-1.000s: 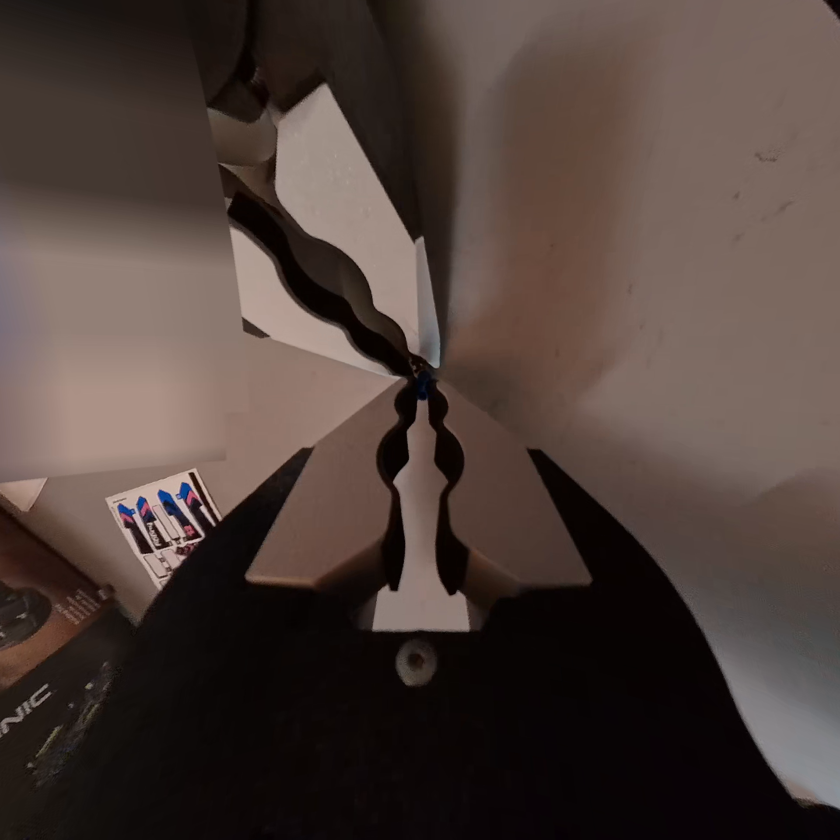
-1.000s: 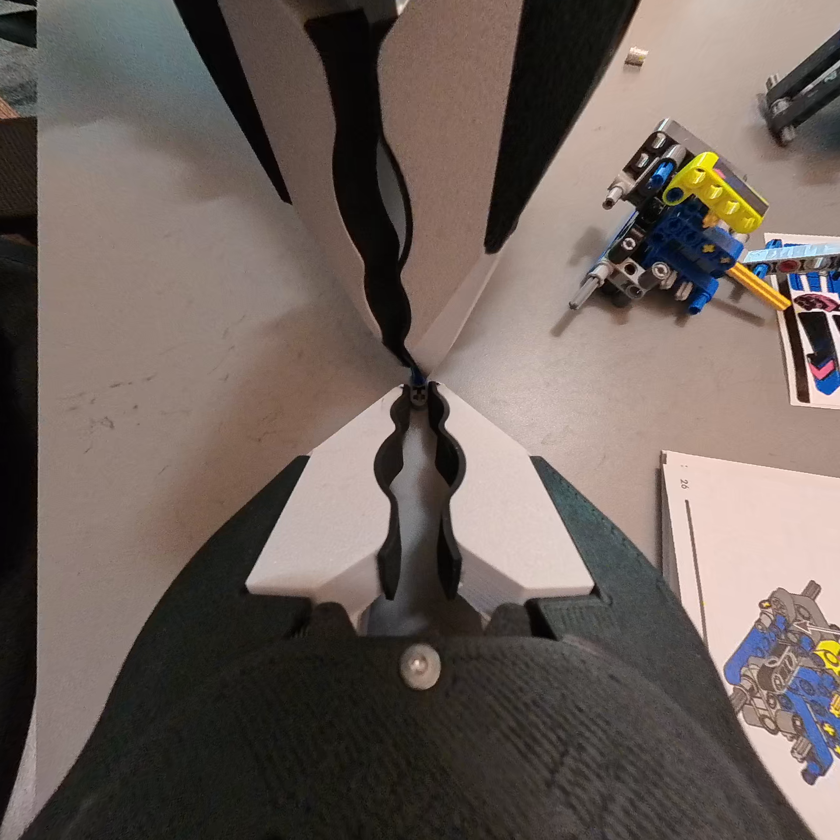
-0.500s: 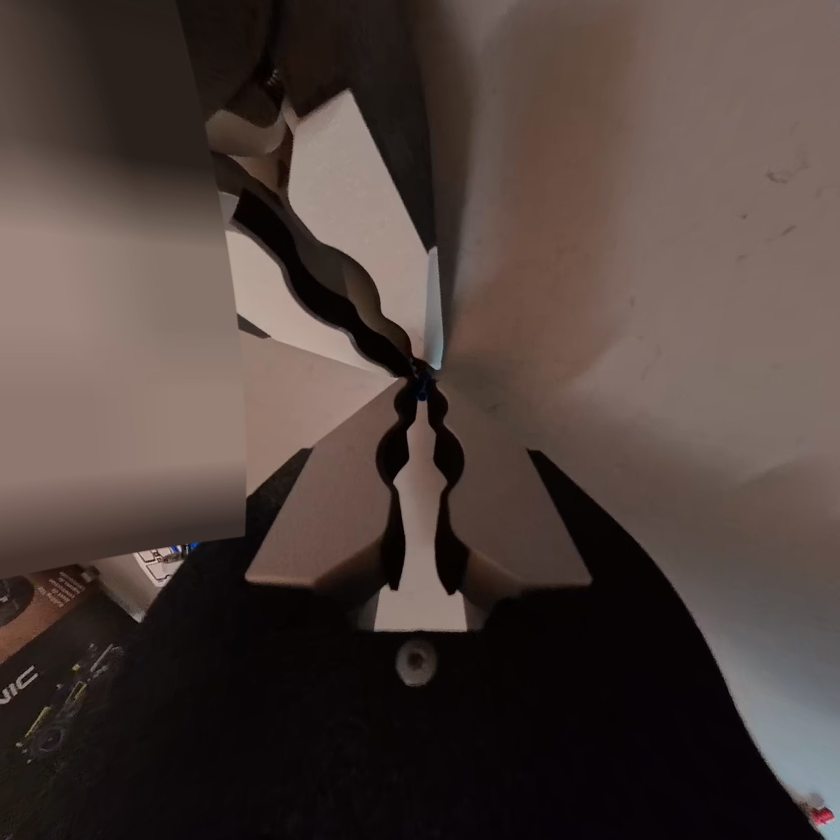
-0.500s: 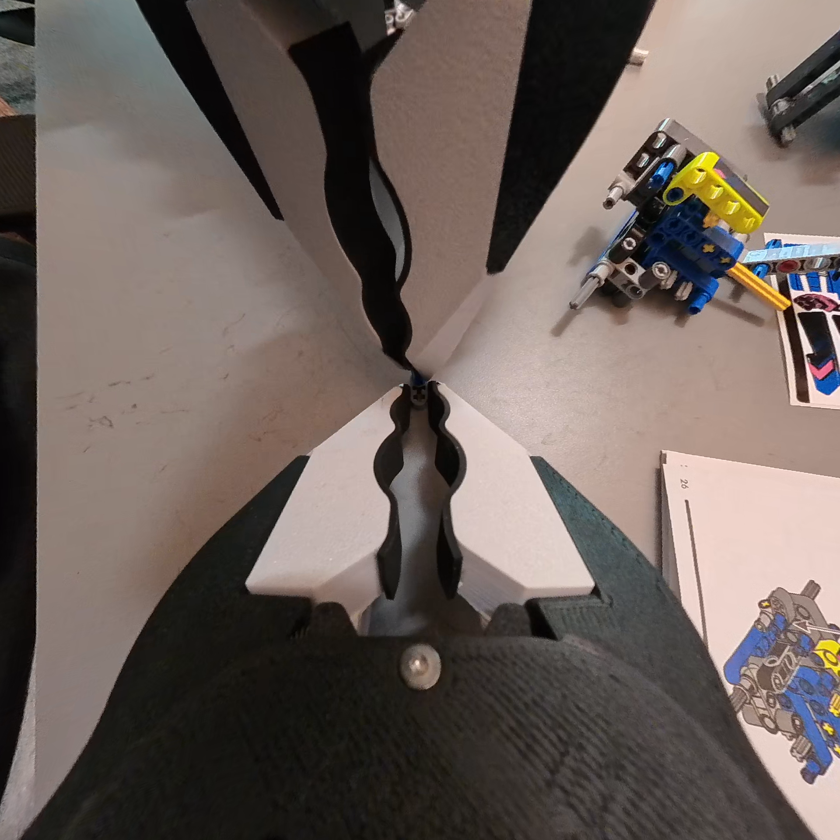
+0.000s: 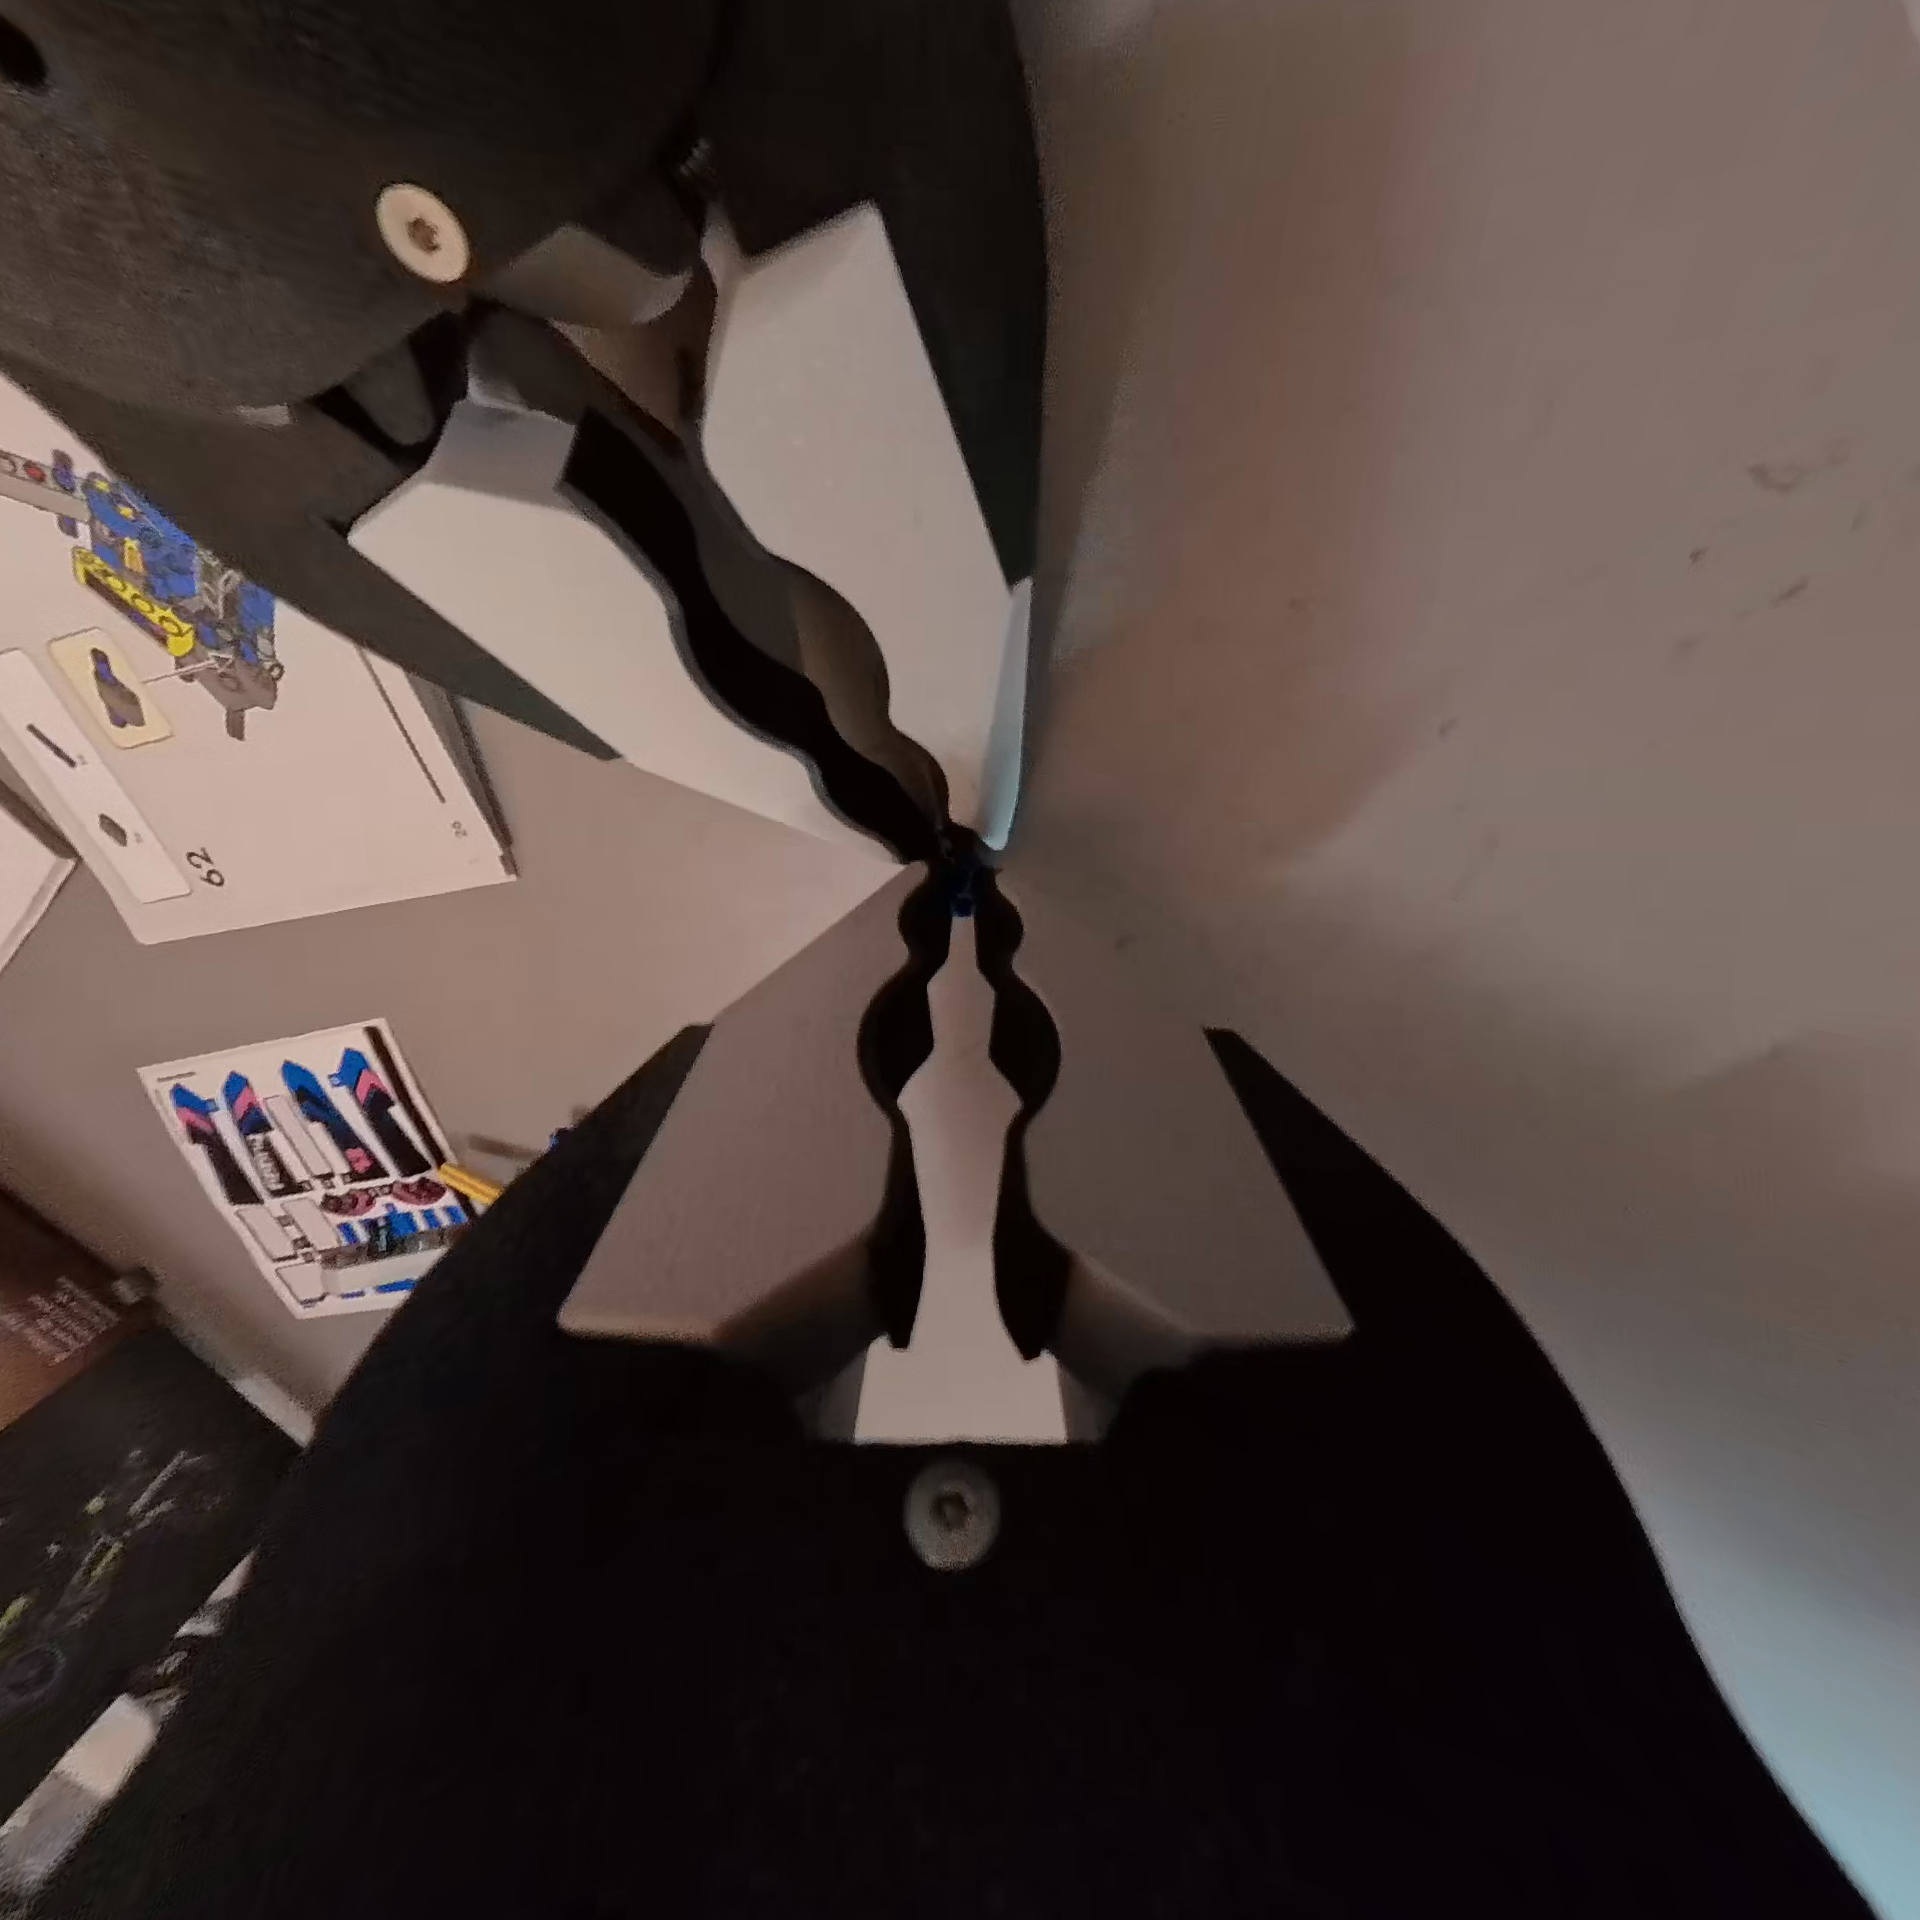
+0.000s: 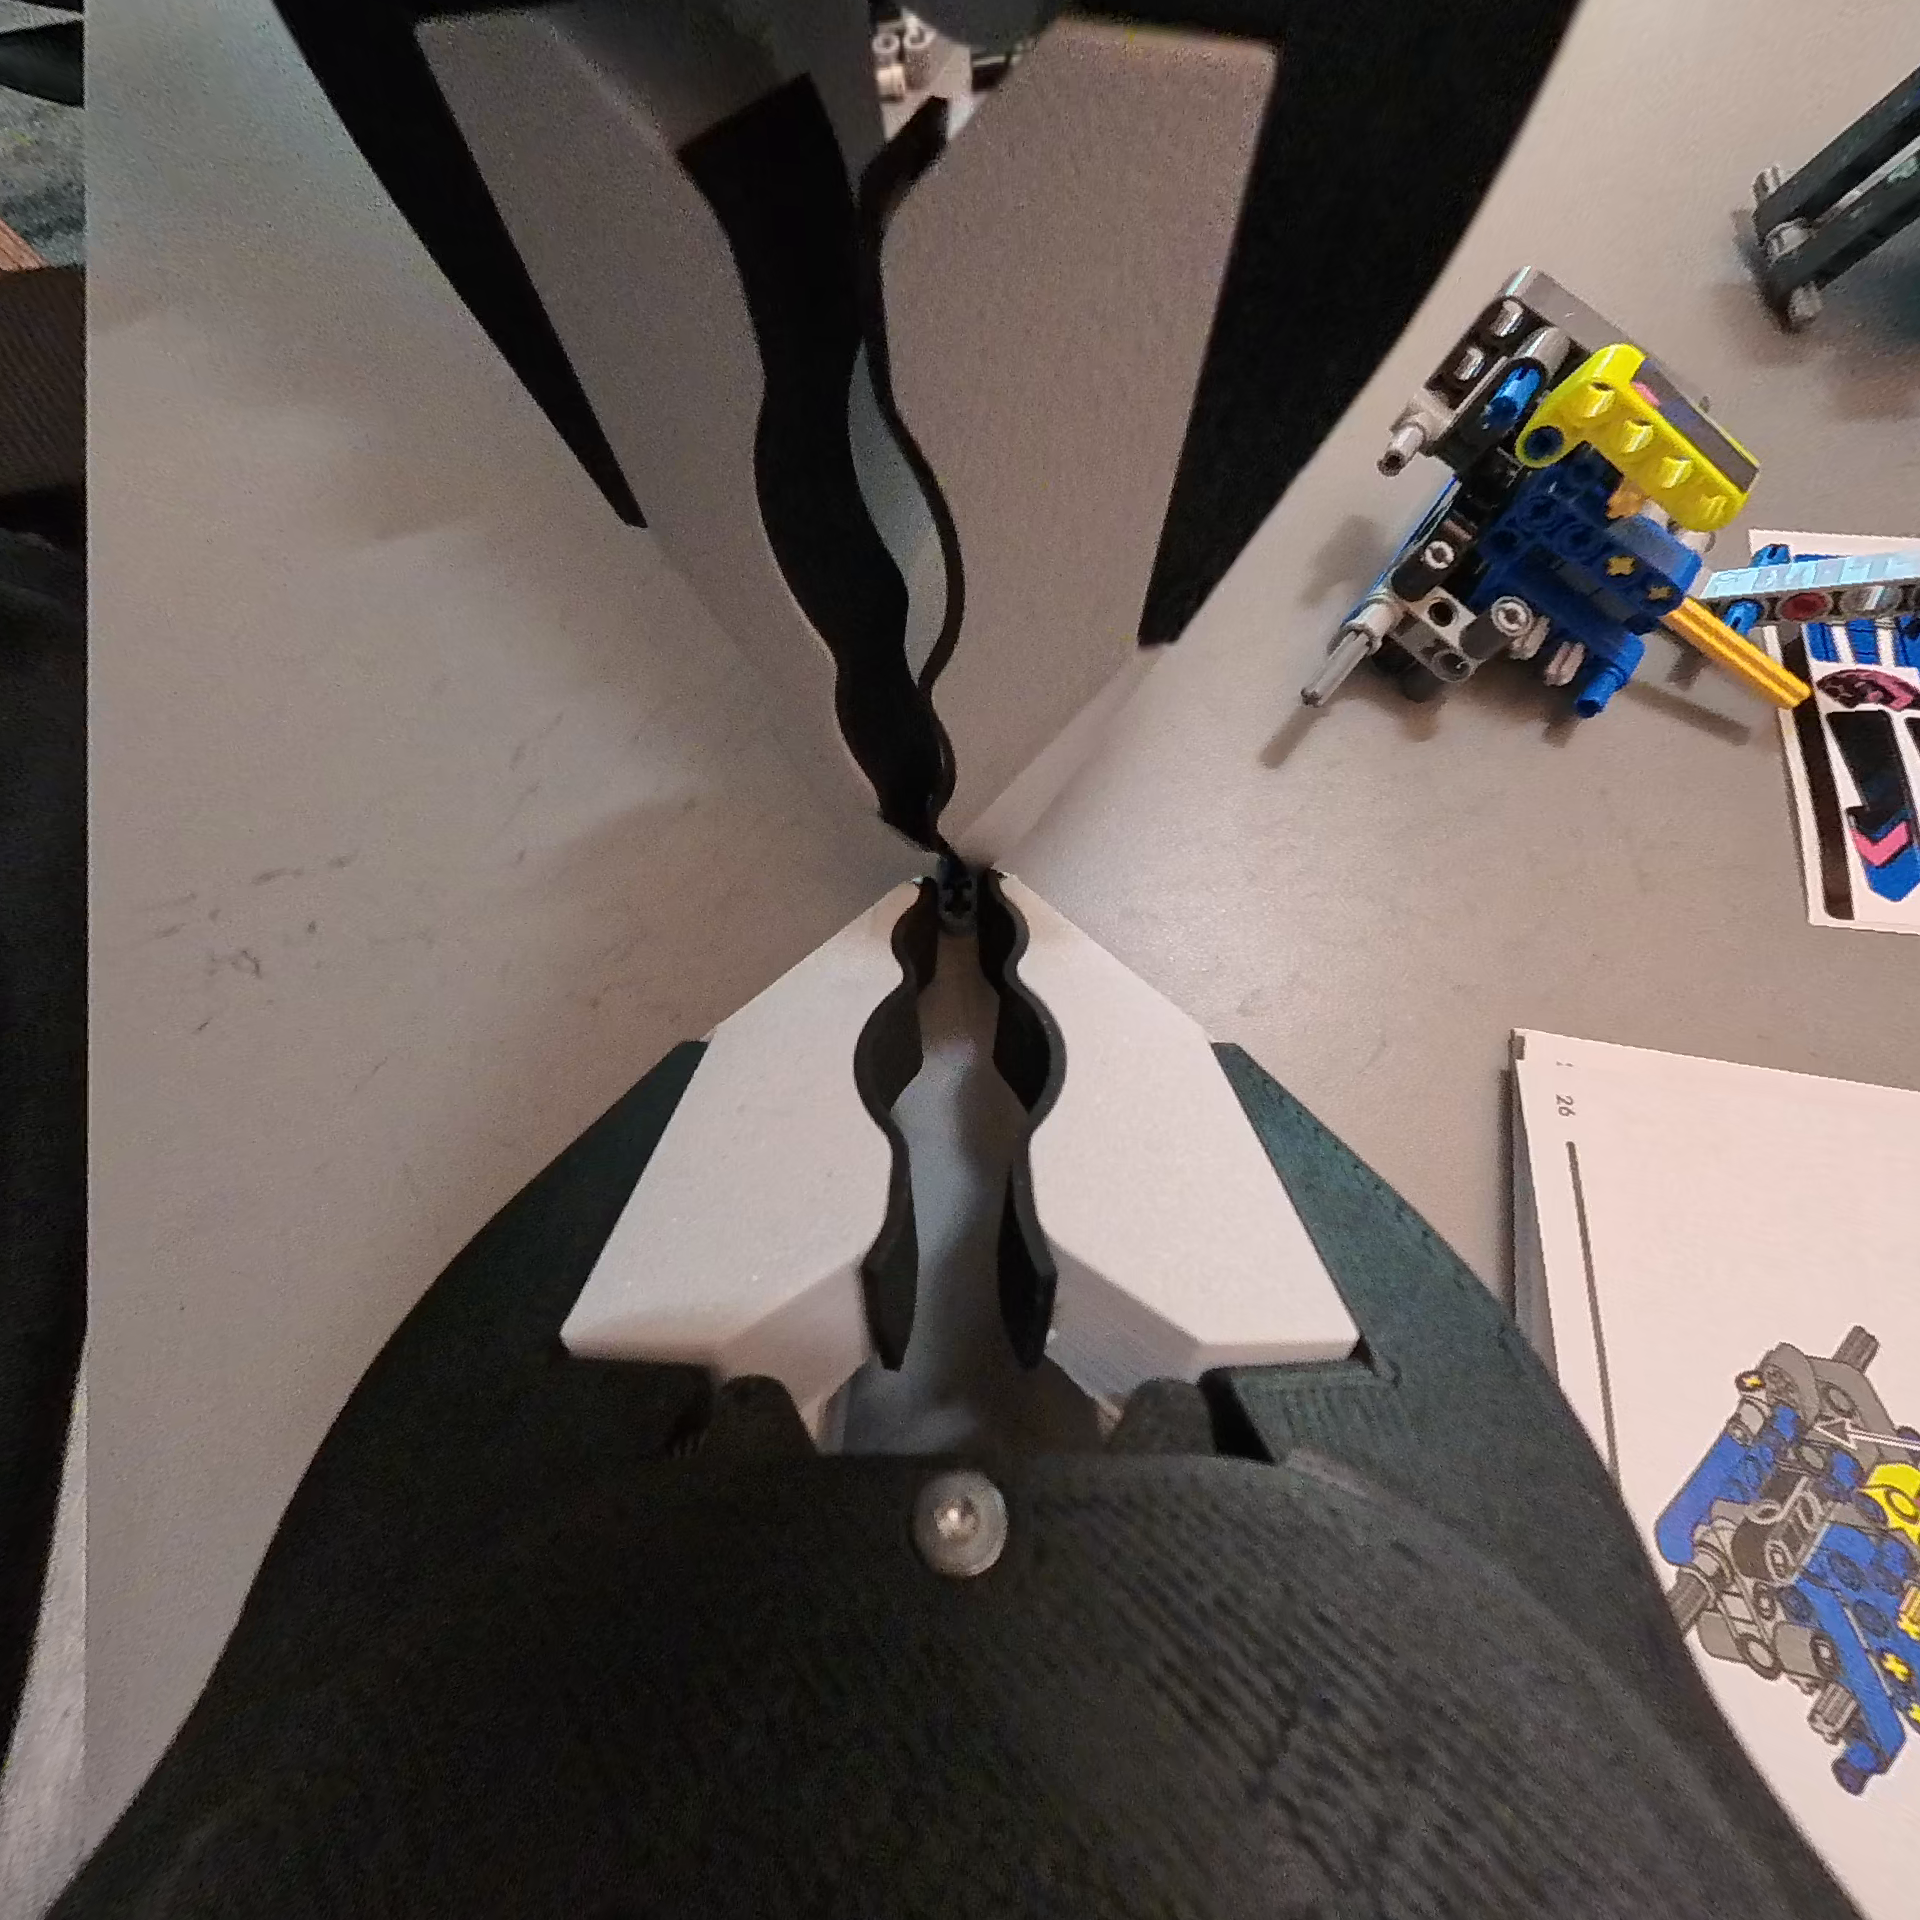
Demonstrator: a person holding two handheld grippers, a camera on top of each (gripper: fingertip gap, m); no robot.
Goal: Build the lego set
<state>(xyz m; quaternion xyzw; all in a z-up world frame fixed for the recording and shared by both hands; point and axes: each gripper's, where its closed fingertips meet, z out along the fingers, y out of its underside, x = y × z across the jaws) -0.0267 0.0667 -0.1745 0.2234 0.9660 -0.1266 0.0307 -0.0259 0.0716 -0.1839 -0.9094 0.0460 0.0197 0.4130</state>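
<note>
L gripper (image 5: 961, 899) & R gripper (image 6: 956, 914) meet tip to tip over table (image 6: 364, 831); lego model (image 6: 1558, 520) far right, sticker sheet (image 6: 1860, 748) beside it, booklet (image 6: 1714, 1299) nearer

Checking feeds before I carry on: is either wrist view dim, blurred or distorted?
Left wrist view: dim, warm cast, left gripper silhouetted, smeared edges. Right wrist view: evenly lit, lego model sharp, right gripper clear. Both bend toward the edges.
</note>
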